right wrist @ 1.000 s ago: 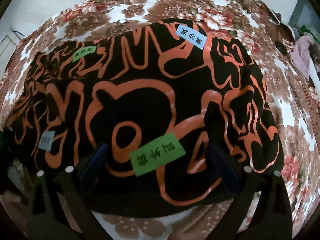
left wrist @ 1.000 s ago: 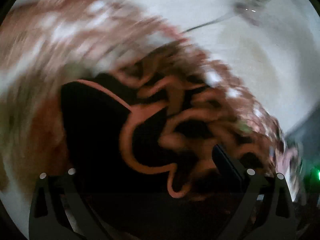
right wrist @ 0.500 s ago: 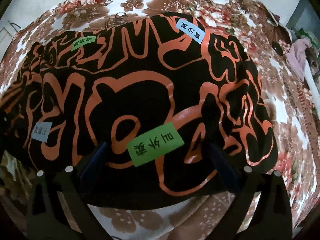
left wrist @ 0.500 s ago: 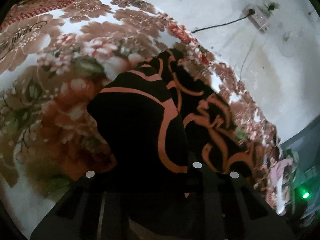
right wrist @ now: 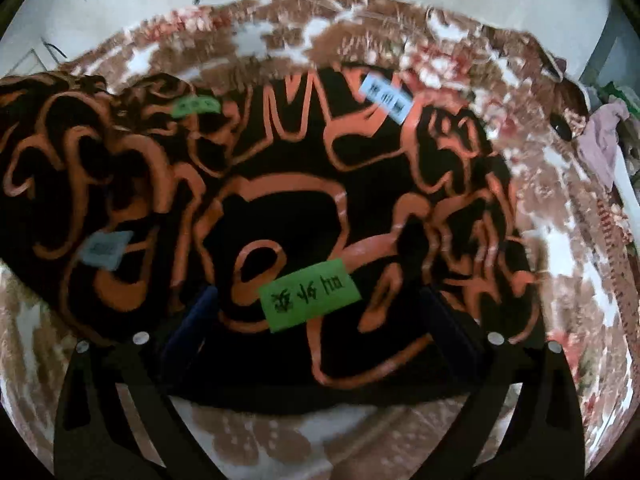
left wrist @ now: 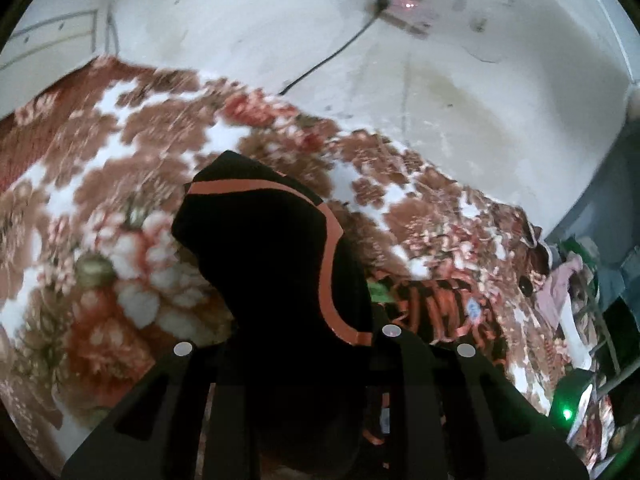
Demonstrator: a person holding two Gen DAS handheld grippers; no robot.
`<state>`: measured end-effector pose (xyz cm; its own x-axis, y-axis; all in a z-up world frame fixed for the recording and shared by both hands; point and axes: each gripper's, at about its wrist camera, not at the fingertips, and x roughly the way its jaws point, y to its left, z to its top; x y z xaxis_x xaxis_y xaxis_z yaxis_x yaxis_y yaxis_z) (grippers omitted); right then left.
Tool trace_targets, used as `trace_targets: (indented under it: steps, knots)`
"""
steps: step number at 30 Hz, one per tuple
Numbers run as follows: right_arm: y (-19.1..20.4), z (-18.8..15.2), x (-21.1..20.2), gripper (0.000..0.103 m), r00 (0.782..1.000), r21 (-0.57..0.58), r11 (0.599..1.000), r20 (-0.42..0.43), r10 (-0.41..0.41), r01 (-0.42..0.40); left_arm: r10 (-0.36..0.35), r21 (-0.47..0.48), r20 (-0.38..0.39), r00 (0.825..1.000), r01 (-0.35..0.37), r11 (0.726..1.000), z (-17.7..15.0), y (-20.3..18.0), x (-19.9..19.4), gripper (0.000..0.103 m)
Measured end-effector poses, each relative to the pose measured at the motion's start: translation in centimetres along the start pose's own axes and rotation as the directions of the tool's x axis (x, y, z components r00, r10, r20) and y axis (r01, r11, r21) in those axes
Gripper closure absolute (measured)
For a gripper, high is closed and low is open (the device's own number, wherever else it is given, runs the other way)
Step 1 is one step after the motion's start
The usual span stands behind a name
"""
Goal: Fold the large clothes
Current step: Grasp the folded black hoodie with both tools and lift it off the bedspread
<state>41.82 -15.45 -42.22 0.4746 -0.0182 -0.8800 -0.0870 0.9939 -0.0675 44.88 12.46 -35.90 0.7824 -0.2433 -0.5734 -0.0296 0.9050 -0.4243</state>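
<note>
A black garment with orange line print [right wrist: 288,208] lies spread on a floral blanket [right wrist: 560,240]. It carries a green label [right wrist: 308,296], a blue label [right wrist: 386,98], a grey label [right wrist: 106,248] and a small green label [right wrist: 196,106]. My right gripper [right wrist: 320,320] hovers open over the garment's near edge, its fingers wide apart. My left gripper [left wrist: 296,344] is shut on a fold of the garment [left wrist: 272,240], which stands lifted off the blanket [left wrist: 100,200]. The rest of the garment [left wrist: 440,304] trails down to the right. In the right wrist view the garment's left side is bunched and raised.
A white wall with a power strip [left wrist: 404,8] and its cable stands behind the bed. A pile of clothes [left wrist: 560,288] [right wrist: 604,136] lies at the right edge. Bare blanket surrounds the garment on all sides.
My left gripper closed on the garment's edge and rose with it, pulling that side up. The right gripper stayed open over the near edge, nearly still.
</note>
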Motion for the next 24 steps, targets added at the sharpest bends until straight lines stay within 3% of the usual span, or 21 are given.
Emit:
trace_targets:
  steps: [3, 7, 12, 14, 16, 19, 22, 24]
  knots:
    - [0.7, -1.2, 2.0, 0.005, 0.996, -0.036, 0.999, -0.082, 0.02, -0.023, -0.006, 0.04, 0.016, 1.0, 0.005, 0.999, 0.5, -2.9, -0.7, 0.084]
    - [0.1, -2.0, 4.3, 0.004, 0.994, 0.043, 0.996, -0.082, 0.077, -0.074, -0.017, 0.183, 0.014, 1.0, 0.014, 0.983, 0.3, -7.8, -0.8, 0.084]
    - [-0.7, -2.0, 4.4, 0.004, 0.987, 0.069, 0.989, -0.087, 0.135, -0.129, -0.047, 0.389, -0.001, 0.999, 0.044, 0.92, -0.9, -14.3, -0.6, 0.084]
    - [-2.3, -2.0, 4.1, 0.005, 0.971, 0.104, 0.972, -0.09, 0.219, -0.21, -0.06, 0.464, -0.01, 0.998, 0.058, 0.884, -1.6, -17.1, -0.4, 0.084]
    - [-5.0, -1.9, 2.7, 0.005, 0.965, 0.161, 0.955, -0.037, 0.258, -0.249, -0.059, 0.539, -0.005, 0.998, 0.052, 0.84, -2.4, -20.0, -0.2, 0.084]
    - [-13.4, -1.6, -0.6, 0.005, 0.988, 0.264, 0.953, 0.072, 0.134, -0.148, -0.039, 0.623, -0.021, 0.999, 0.043, 0.781, -4.4, -23.8, 0.8, 0.084]
    - [-22.5, -1.9, -1.2, 0.005, 0.992, 0.401, 0.907, 0.046, 0.119, -0.127, 0.02, 0.707, -0.041, 0.999, 0.015, 0.707, -7.8, -27.5, 2.8, 0.084]
    - [-27.6, -1.9, -1.3, 0.005, 0.991, 0.45, 0.884, 0.027, 0.131, -0.129, 0.073, 0.768, -0.049, 0.996, -0.01, 0.641, -10.7, -29.9, 4.4, 0.084]
